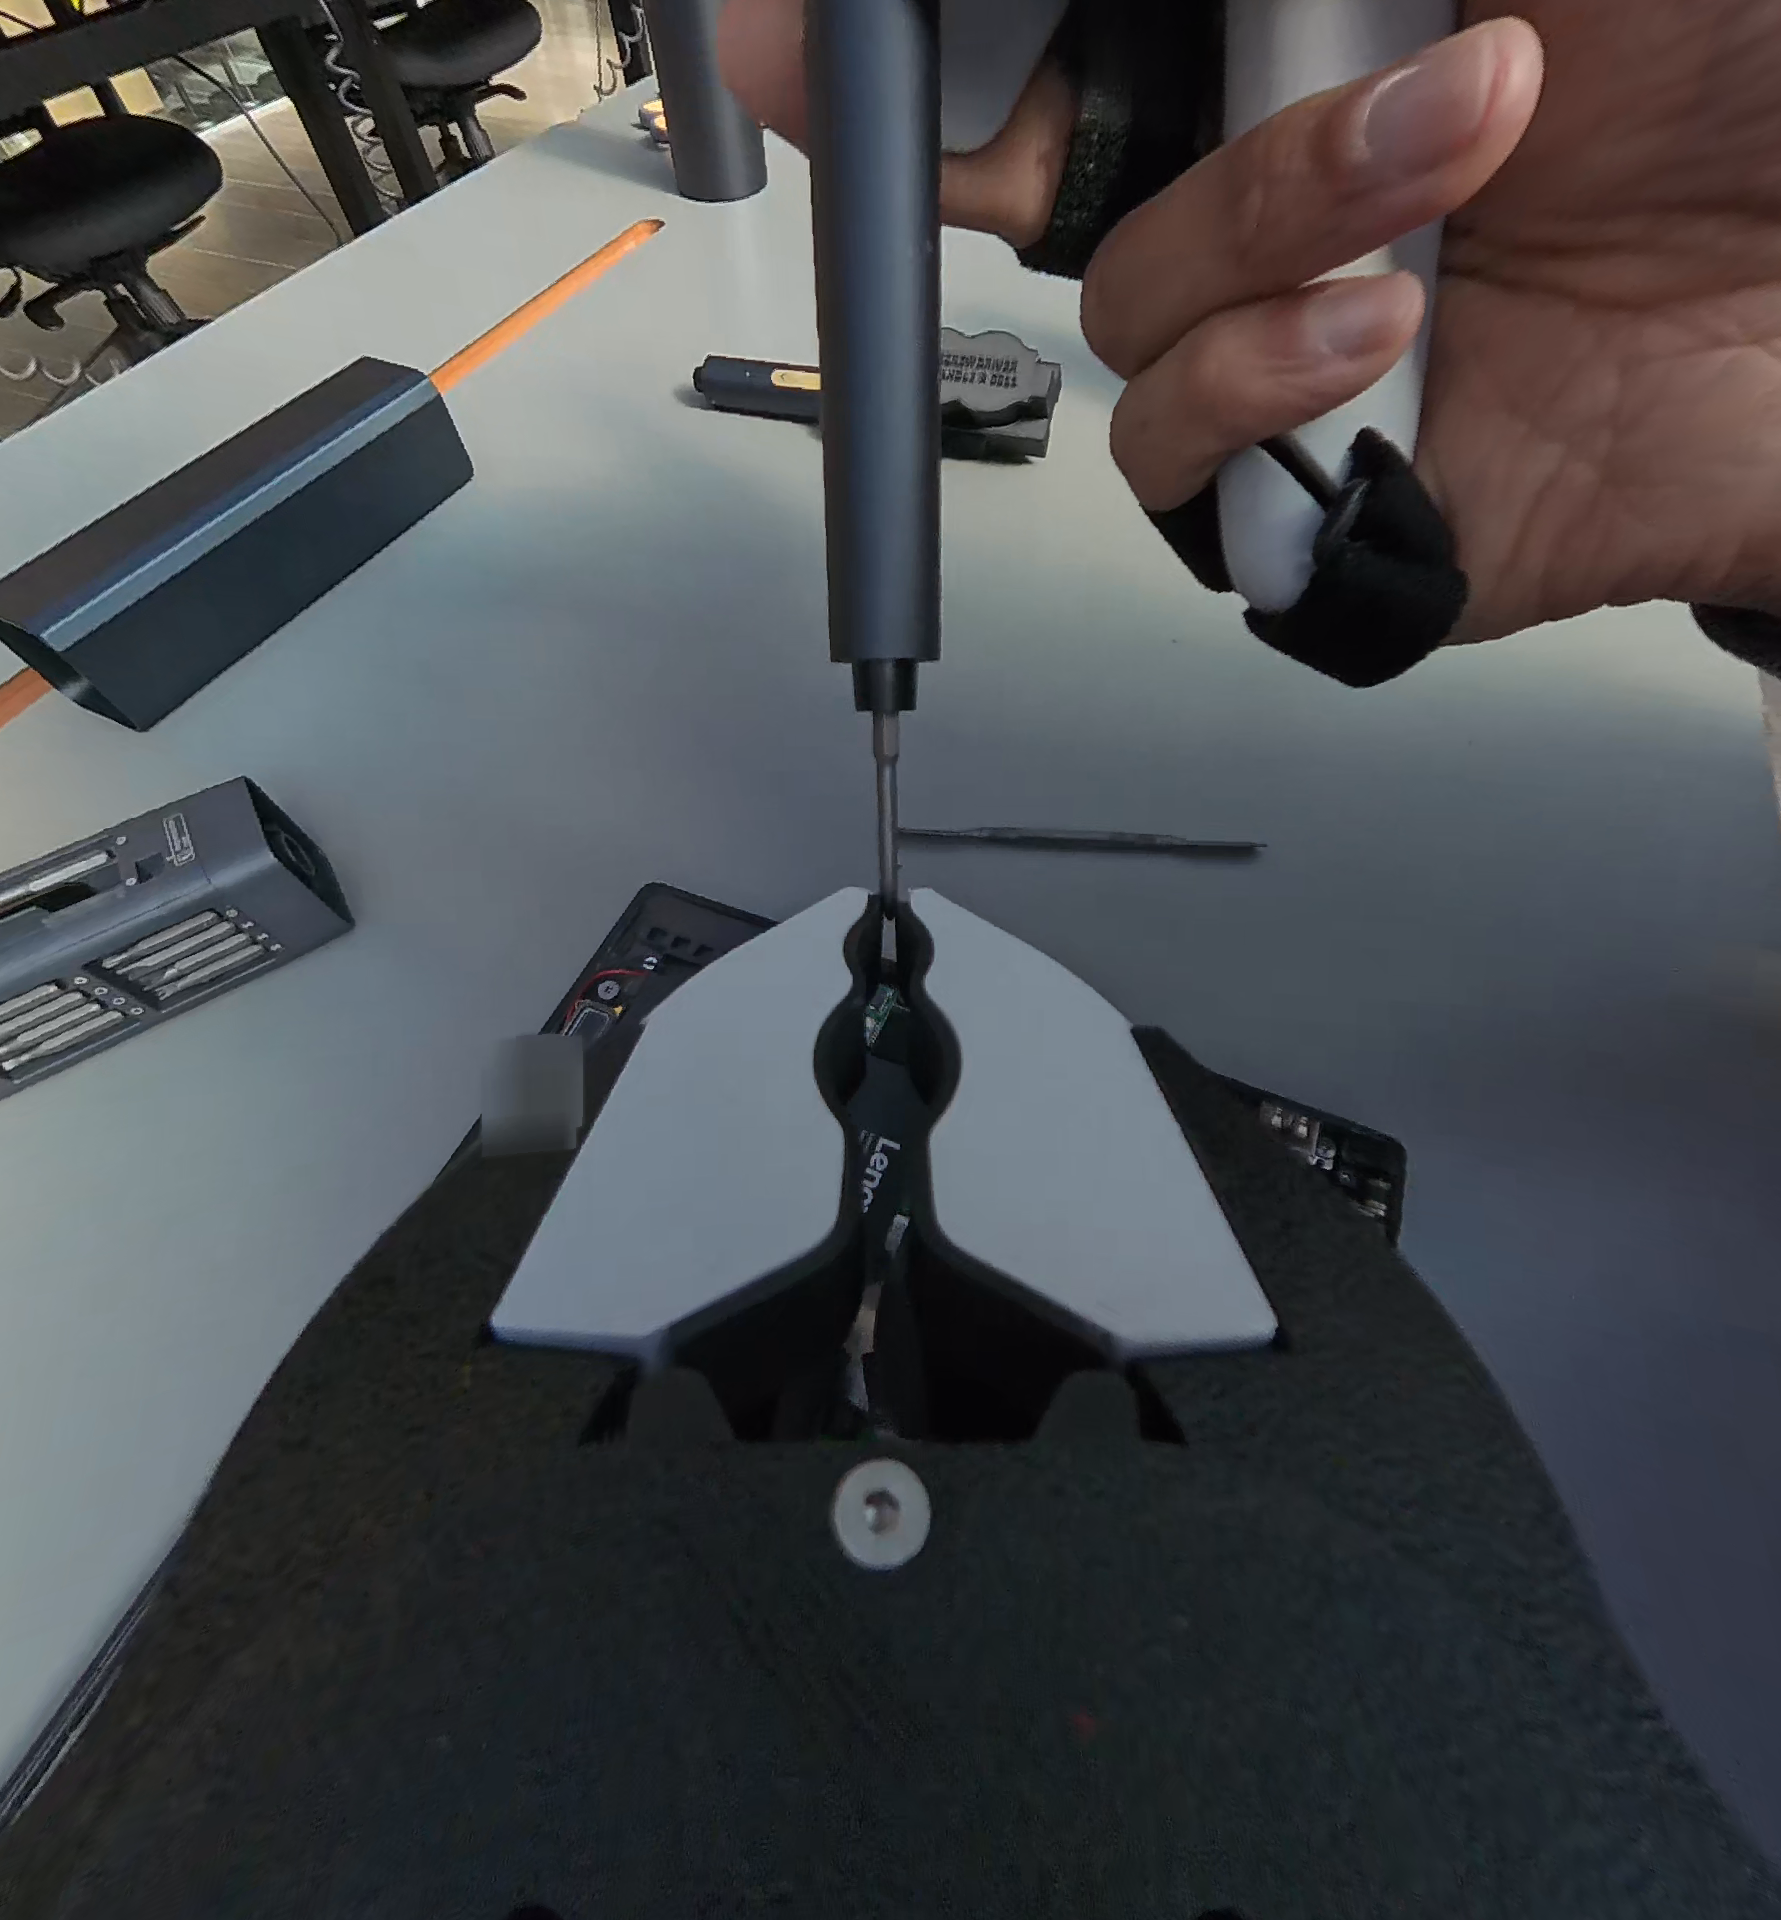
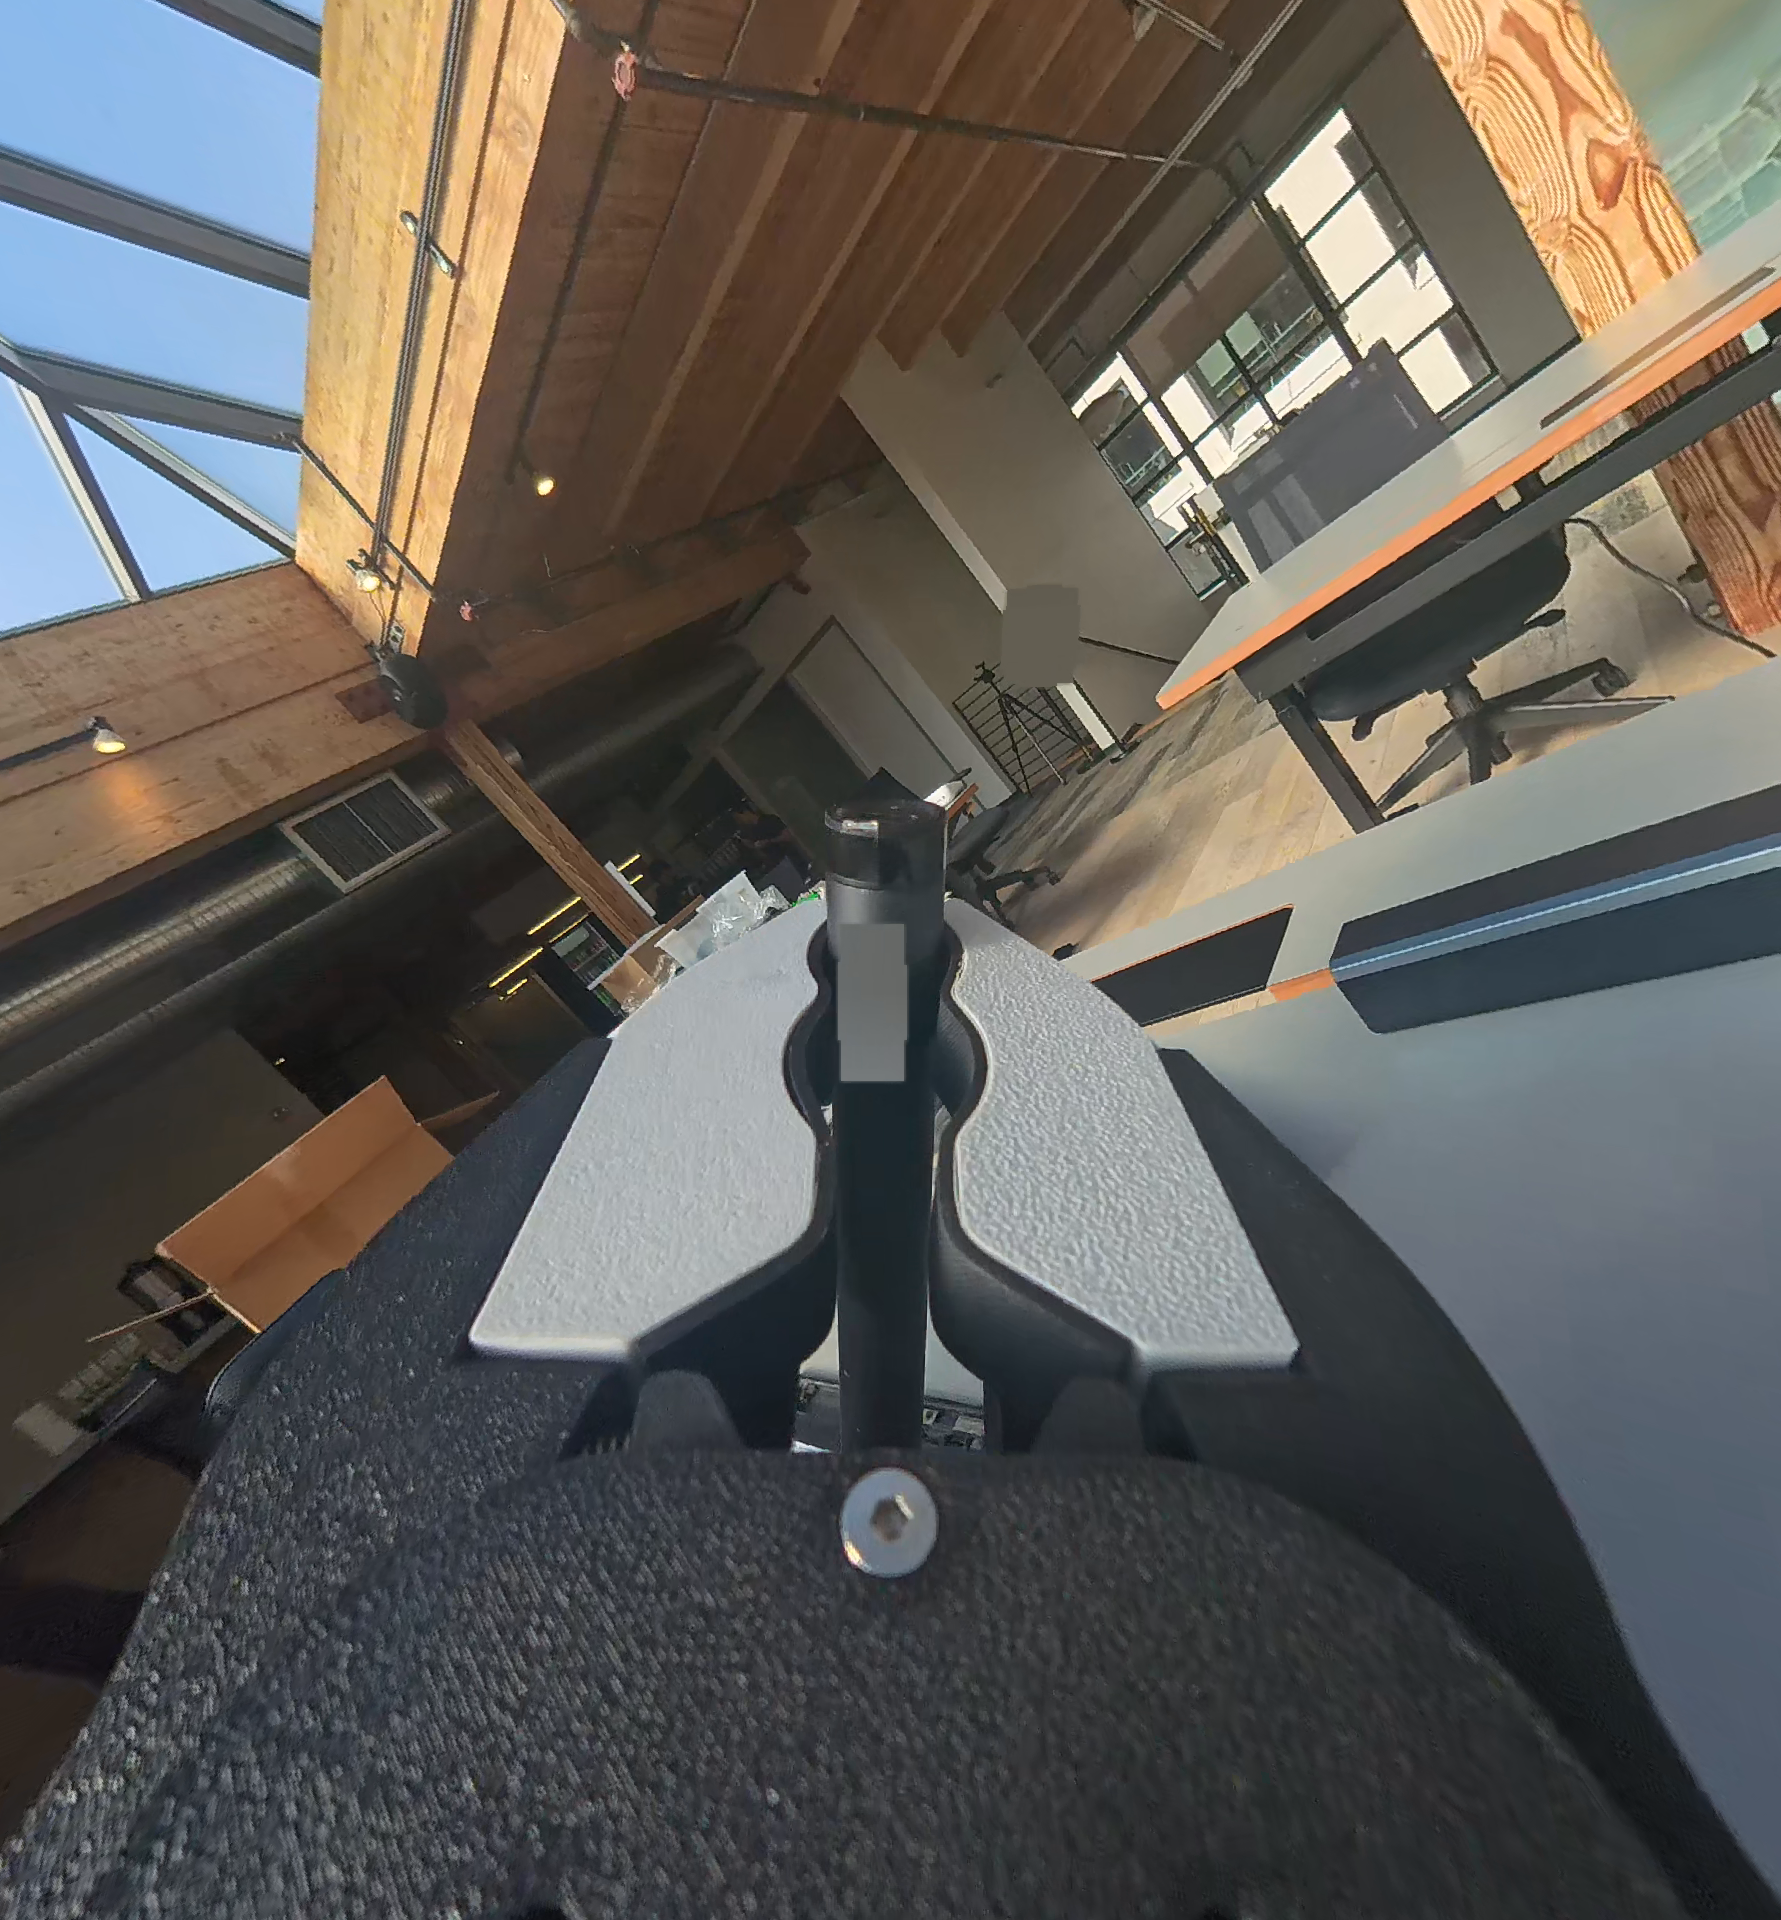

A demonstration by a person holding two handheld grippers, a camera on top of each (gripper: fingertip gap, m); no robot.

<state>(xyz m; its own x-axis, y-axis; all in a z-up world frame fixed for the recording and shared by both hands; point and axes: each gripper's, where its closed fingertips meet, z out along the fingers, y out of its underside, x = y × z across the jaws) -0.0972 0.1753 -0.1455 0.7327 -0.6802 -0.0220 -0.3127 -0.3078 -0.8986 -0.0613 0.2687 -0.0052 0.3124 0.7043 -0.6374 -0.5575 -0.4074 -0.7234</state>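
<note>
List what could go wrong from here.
1. The screwdriver bit passes through the narrow gap at the left hand-held gripper tips; a wobble could knock it off whatever it touches on the circuit board below.
2. The right hand-held gripper grips the screwdriver near its top, so the tip may sway.

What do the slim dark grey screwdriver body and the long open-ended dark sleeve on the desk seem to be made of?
Slim dark grey screwdriver body: probably anodised metal; even matte sheen, crisp edges, though coated plastic is possible. Long open-ended dark sleeve: likely brushed aluminium; thin walls, fine linear sheen, one bright edge. The right gripper clamps the body.
</note>
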